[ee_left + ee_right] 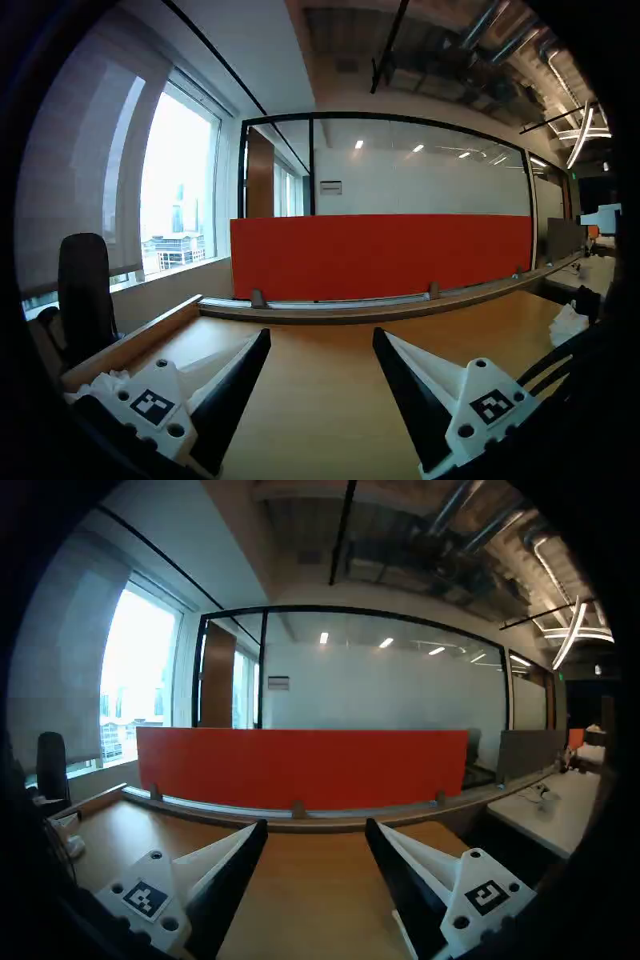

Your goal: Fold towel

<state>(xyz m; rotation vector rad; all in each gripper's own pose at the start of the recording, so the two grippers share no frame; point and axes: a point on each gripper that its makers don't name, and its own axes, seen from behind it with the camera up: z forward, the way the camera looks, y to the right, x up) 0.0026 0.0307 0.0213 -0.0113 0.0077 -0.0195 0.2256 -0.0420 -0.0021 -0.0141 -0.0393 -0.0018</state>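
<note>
Both the left gripper (322,352) and right gripper (316,838) hover level, jaws apart.

**Daylit office, orange divider**

A light wooden worktop (320,416) ends at a long orange-red partition panel (376,256), with a black-framed glass wall (416,172) behind. A bright window (178,192) and a black office chair (84,292) stand at the left, under exposed ceiling pipes (496,36).

Chair (84,296) base behind desk (320,408)
</note>
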